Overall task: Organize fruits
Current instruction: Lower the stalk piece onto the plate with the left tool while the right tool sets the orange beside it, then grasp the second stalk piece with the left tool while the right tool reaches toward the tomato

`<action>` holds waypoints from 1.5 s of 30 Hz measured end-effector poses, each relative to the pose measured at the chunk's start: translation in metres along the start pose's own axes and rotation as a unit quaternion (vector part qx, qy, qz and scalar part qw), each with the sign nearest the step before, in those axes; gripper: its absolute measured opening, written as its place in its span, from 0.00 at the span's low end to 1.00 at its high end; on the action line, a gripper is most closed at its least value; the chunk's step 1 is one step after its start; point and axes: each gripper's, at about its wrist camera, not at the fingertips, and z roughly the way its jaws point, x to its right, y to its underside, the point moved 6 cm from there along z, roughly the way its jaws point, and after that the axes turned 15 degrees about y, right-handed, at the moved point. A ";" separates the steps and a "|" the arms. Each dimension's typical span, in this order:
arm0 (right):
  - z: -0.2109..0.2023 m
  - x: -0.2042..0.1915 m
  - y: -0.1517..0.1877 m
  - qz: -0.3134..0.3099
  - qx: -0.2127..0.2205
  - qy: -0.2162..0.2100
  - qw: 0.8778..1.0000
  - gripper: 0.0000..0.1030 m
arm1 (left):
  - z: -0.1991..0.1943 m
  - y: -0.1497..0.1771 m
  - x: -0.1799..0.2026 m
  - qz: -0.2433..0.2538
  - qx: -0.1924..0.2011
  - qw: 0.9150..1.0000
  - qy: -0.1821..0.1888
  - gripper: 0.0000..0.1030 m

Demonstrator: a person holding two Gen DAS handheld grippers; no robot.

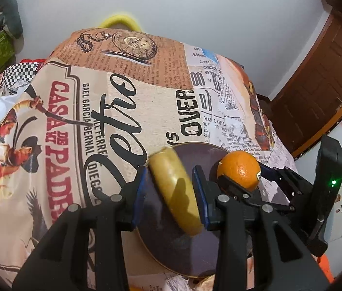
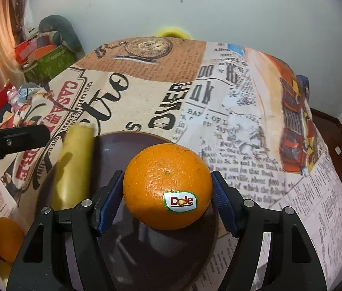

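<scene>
My left gripper (image 1: 171, 177) is shut on a yellow banana (image 1: 175, 189), its blue pads pressing both sides, and holds it over a dark round plate (image 1: 171, 249). To its right, my right gripper (image 1: 243, 173) grips an orange (image 1: 240, 169). In the right wrist view, my right gripper (image 2: 167, 177) is shut on that orange (image 2: 161, 184), which bears a Dole sticker, just above the plate (image 2: 183, 247). The banana (image 2: 74, 167) hangs at the plate's left edge beside a left gripper finger (image 2: 13, 140). A second orange (image 2: 6, 238) lies on the table at the lower left.
The table wears a cloth (image 1: 134, 111) printed with newspaper text and posters. A green box (image 2: 49, 65) with clutter stands beyond its left side. A wooden door (image 1: 316, 84) is at the right. Something yellow (image 2: 173, 32) shows behind the far edge.
</scene>
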 end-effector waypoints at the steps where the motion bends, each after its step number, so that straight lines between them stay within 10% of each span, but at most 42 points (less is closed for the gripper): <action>1: 0.001 -0.001 0.000 -0.001 -0.003 -0.003 1.000 0.66 | -0.001 0.000 0.000 0.002 0.001 1.000 -0.001 0.36; 19: -0.075 0.004 -0.002 -0.013 0.059 0.015 0.998 0.78 | -0.055 0.020 0.018 0.050 0.030 0.996 -0.064 0.39; 45: -0.179 -0.010 0.061 -0.027 0.086 0.015 0.996 0.81 | -0.122 0.144 0.045 0.042 -0.005 0.994 -0.102 0.82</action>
